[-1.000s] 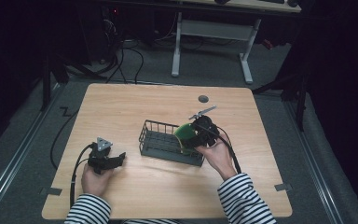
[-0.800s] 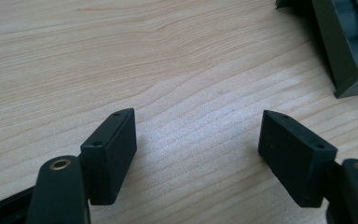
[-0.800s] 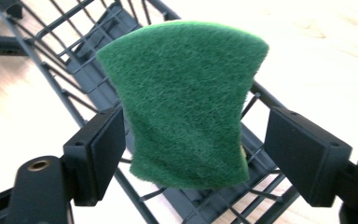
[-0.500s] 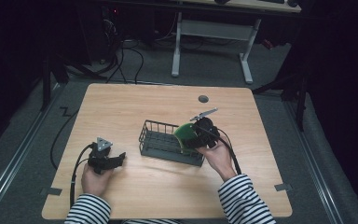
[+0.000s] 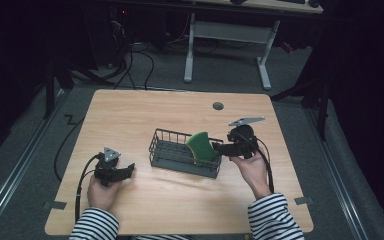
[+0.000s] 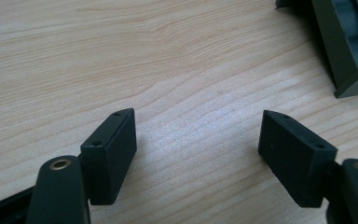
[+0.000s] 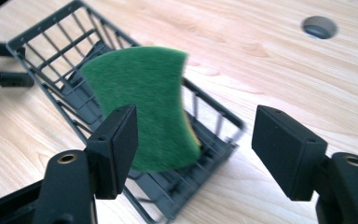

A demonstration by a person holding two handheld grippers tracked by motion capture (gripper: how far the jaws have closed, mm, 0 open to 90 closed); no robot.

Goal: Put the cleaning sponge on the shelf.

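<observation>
Since the earlier frame the right gripper (image 5: 219,148) has drawn back from the wire basket (image 5: 172,150) toward the table's right side, and its jaws have just been closing a little, with nothing between them. Largest in sight, the wooden table (image 5: 180,200) lies under both sets of fingers. Next, the dark wire basket sits just ahead of the right gripper's fingertips, and in the right gripper view its near corner (image 7: 186,196) lies below the gap between the jaws. Inside it a green sponge (image 5: 202,147) stands on edge, leaning against the end nearest those fingers; in the right gripper view the sponge (image 7: 144,107) rises just beyond the left finger (image 7: 116,149), free of both pads. The right gripper's jaws stand wide apart. The left gripper (image 5: 130,169) rests low on the table with its fingers (image 6: 112,154) spread wide over bare wood, the basket well ahead of them.
</observation>
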